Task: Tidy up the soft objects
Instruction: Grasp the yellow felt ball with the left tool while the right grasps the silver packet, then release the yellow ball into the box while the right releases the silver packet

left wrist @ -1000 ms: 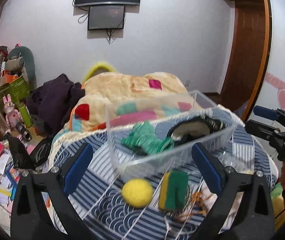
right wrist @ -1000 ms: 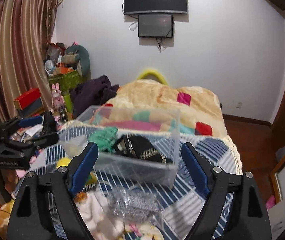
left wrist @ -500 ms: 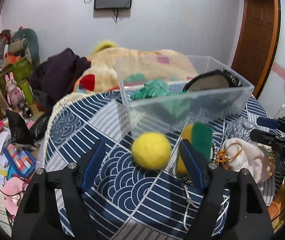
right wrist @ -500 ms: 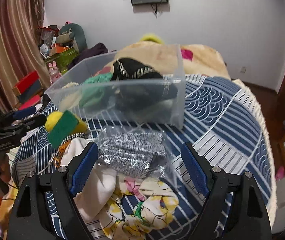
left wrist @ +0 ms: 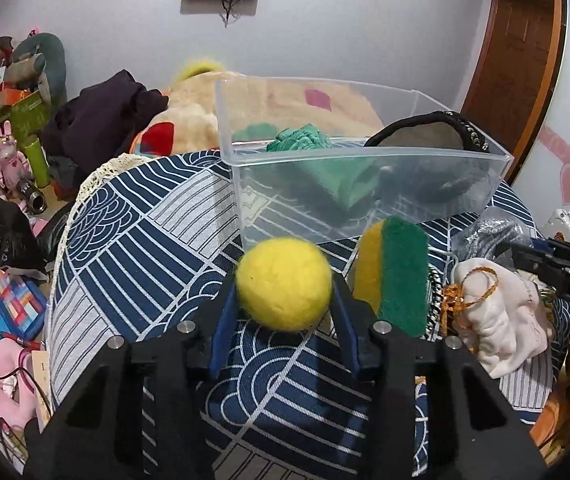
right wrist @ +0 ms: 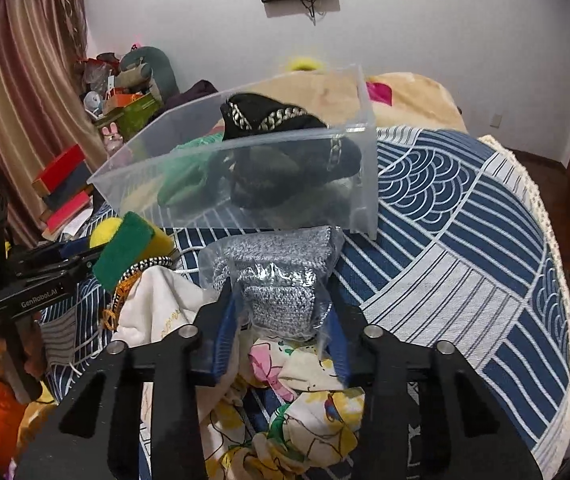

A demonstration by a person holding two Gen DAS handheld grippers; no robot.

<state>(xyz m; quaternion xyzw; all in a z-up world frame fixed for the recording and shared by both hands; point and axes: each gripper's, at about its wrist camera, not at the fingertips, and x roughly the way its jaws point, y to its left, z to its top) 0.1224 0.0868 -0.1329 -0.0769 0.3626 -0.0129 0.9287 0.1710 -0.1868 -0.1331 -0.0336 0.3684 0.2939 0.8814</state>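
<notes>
- Presently, left tool [left wrist: 285,304]: clenched on the yellow felt ball [left wrist: 284,283], which sits between the two blue pads, over the blue patterned cloth [left wrist: 133,248].
- Right tool [right wrist: 281,320]: closed around the grey knit item in a clear bag [right wrist: 281,280], gripped at its near end; the bag's far end reaches nearly to the clear plastic bin [right wrist: 245,184].
- Bin contents: a green knit piece [left wrist: 305,142] and a black hat with chain trim [right wrist: 273,120].
- Yellow-and-green sponge [left wrist: 395,276]: standing on edge just right of the ball, in front of the bin.
- White cloth bundle with gold cord [left wrist: 497,312]: right of the sponge, beside the bagged knit.
- Floral fabric [right wrist: 305,408]: lying beneath the right tool.
</notes>
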